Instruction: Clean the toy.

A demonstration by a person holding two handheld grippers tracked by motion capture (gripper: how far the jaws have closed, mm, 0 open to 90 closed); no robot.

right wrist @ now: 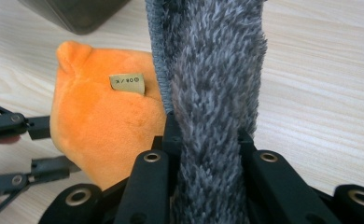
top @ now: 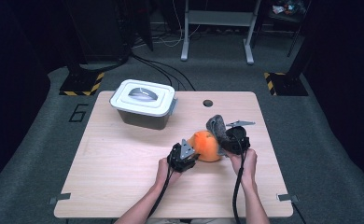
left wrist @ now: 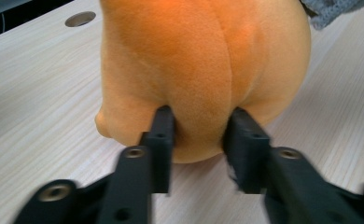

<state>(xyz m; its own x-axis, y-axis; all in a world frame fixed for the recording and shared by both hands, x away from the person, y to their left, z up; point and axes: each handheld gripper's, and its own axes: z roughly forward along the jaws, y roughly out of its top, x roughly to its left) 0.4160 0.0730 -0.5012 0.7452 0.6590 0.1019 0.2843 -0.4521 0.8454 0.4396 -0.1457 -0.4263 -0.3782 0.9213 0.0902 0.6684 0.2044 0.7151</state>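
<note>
A lidded plastic box [top: 145,109] with a white lid and a darker base stands on the far left part of the light wooden table [top: 124,163]; a grey handle [top: 143,94] lies flat in a recess on top of the lid. A round cable hole [top: 207,103] is set near the table's far edge, to the right of the box. Beyond the table, black cables [top: 161,70] run across the grey carpet [top: 217,74] toward a light metal frame [top: 217,28], and yellow-and-black striped plates [top: 82,84] lie on the floor at both sides.
</note>
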